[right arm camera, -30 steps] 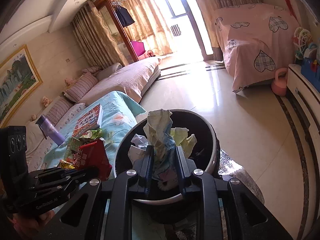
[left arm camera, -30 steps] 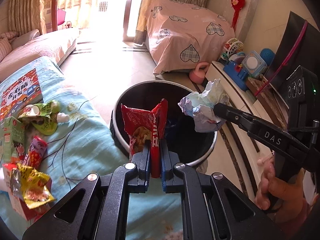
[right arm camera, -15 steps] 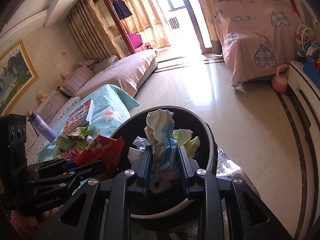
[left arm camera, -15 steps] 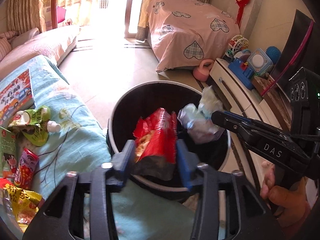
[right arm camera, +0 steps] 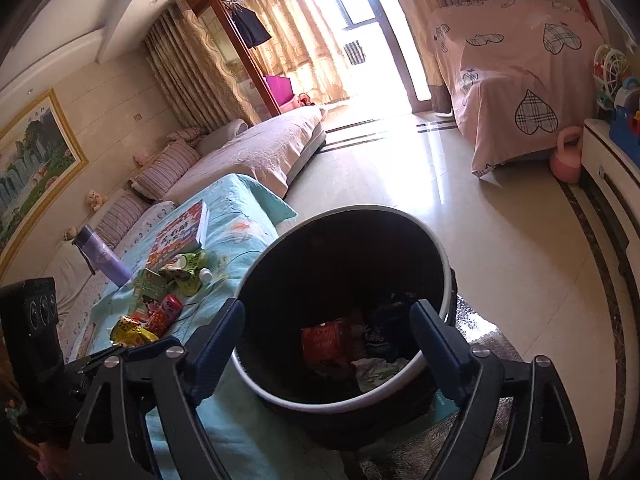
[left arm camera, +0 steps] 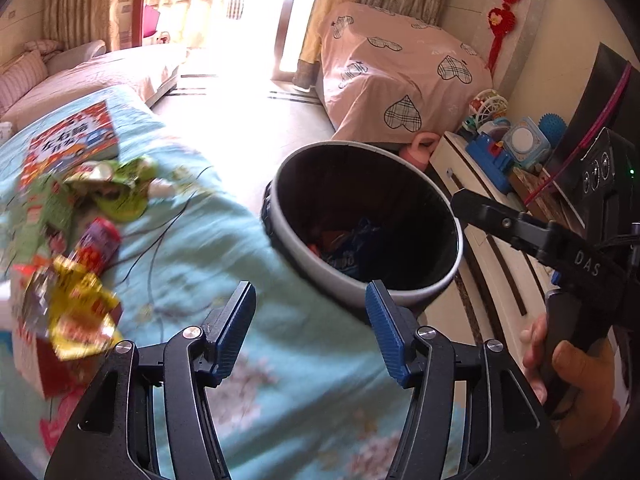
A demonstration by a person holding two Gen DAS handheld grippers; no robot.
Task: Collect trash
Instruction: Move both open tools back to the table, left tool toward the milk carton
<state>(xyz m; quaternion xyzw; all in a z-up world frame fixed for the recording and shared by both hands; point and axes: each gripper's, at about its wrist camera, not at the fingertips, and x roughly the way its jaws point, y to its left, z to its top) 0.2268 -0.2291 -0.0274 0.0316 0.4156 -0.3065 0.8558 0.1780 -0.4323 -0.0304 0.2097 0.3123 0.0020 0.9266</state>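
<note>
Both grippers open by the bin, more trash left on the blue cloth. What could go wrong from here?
1. The wrappers lie bunched and overlapping; the left gripper may pinch two or snag the blue cloth.
2. The book and purple bottle sit right beside them and could be taken as trash.
3. The trash bin stands against the cloth's edge; the right gripper could bump its rim.

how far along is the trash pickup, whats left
Partly done. The bin already holds a red wrapper and crumpled paper. Nothing is in hand: the left gripper and right gripper are both open and empty. Left on the blue cloth: a yellow wrapper, a red packet and green pouches.
</note>
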